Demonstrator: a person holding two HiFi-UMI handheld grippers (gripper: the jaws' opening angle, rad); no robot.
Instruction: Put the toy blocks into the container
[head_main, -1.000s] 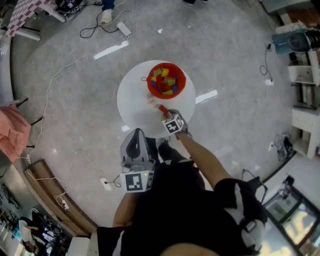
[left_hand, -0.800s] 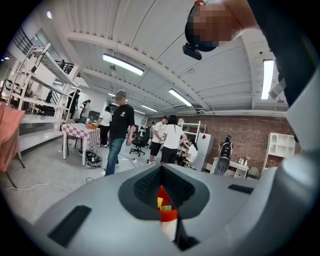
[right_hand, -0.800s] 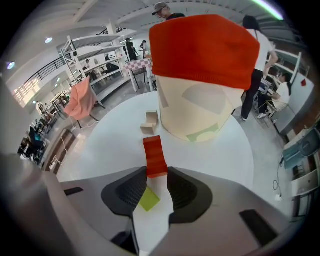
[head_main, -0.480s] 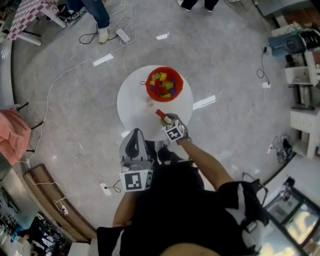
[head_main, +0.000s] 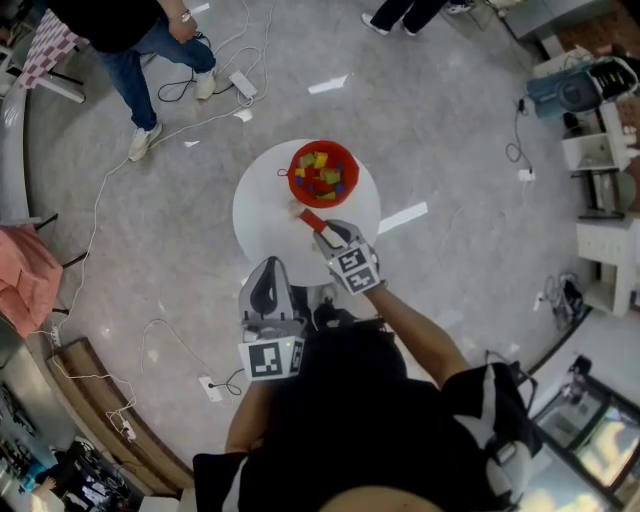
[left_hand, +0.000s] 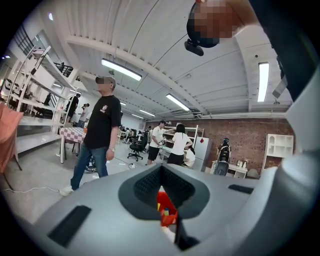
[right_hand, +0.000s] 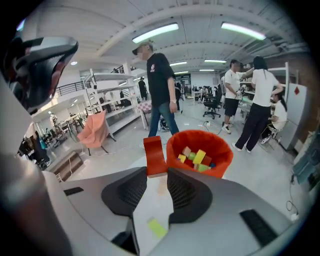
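Observation:
A red container (head_main: 323, 173) with several coloured blocks in it stands at the far side of the round white table (head_main: 262, 208). My right gripper (head_main: 325, 232) hangs above the table just short of the container and is shut on a red block (head_main: 311, 220). In the right gripper view the red block (right_hand: 154, 156) stands up from between the pads, left of the container (right_hand: 200, 150). My left gripper (head_main: 270, 268) is held low near my body, off the table's near edge, shut with nothing in it. Its view catches the container (left_hand: 166, 212) past the jaws.
A small pale piece (head_main: 296, 210) lies on the table beside the held block. A person in a black shirt and jeans (head_main: 130, 40) stands on the floor at the upper left, with cables (head_main: 200, 110) around. Shelving and gear (head_main: 600, 120) line the right side.
My right gripper has lifted the red block off the table and carried it up towards the container. The left gripper has stayed put. A person has walked in at the upper left.

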